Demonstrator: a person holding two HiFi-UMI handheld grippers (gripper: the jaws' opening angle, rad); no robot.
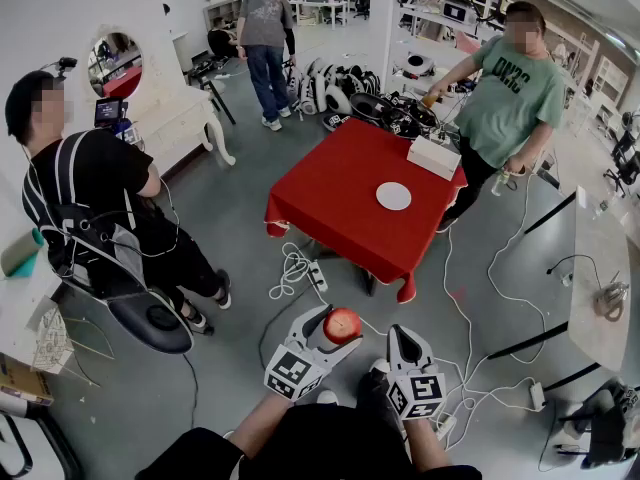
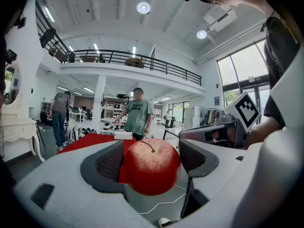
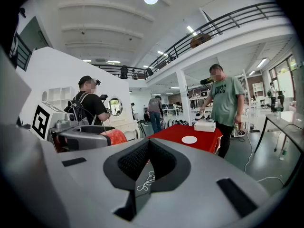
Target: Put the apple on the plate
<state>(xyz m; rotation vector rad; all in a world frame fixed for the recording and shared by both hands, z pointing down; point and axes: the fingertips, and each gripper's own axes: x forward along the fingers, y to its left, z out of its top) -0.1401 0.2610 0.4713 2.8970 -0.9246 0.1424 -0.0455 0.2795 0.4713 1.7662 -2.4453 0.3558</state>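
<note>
Left gripper (image 1: 338, 330) fingers clamp the apple (image 1: 342, 323), right gripper (image 1: 403, 336) fingers together, empty; carrying step, apparently, next must reach plate (image 1: 393, 196) on distant counter (image 1: 330, 203).

It was a big open lab hall: a railed mezzanine (image 2: 133, 61) overhead, desks (image 1: 325, 3) with monitors at the far end, gear (image 1: 345, 83) piled on the floor, cables (image 1: 295, 268) trailing near a red table (image 1: 340, 203).

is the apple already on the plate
No, the apple sits clamped between the left gripper's jaws, while the white plate lies bare on the red table far ahead.
</note>
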